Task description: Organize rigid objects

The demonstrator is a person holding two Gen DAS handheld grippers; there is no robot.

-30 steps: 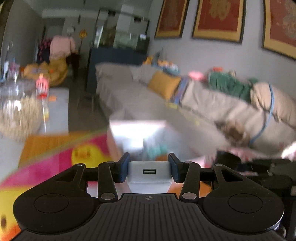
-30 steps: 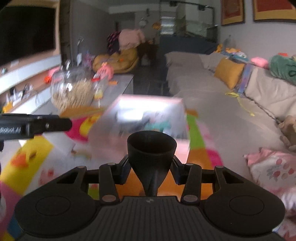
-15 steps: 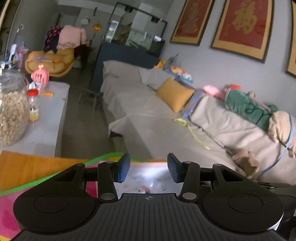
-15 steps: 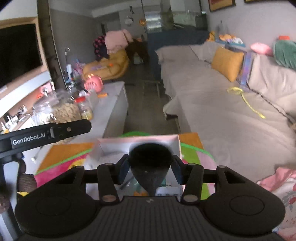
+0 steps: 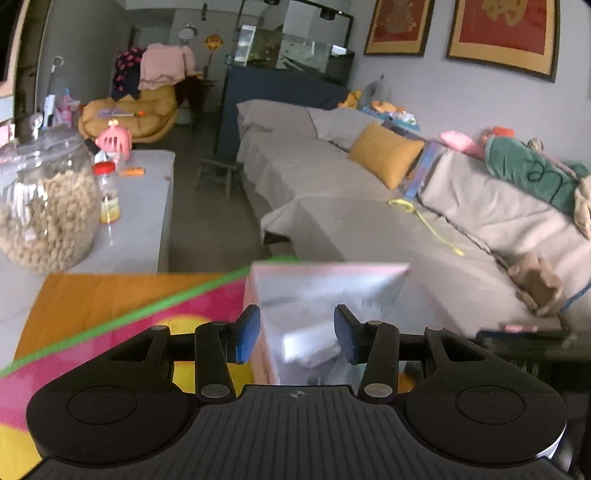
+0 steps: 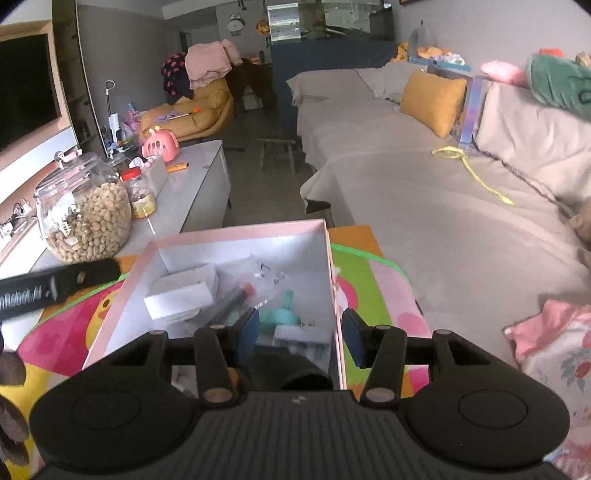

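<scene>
White lettering runs along a black bar (image 6: 55, 286) at the left edge of the right wrist view, too blurred to read. Gold characters on red framed wall hangings (image 5: 506, 26), upper right of the left wrist view, are also illegible.

surface: low bench (image 6: 207, 184), pale grey top | cover: colourful cartoon play mat (image 6: 369, 284), orange, pink, yellow, green-edged, on near end | on mat: open pink-rimmed cardboard box (image 6: 236, 236) | on bare top: round glass jar of pellets (image 6: 85, 218); small red-lidded jar (image 6: 140, 192) just beside it
</scene>
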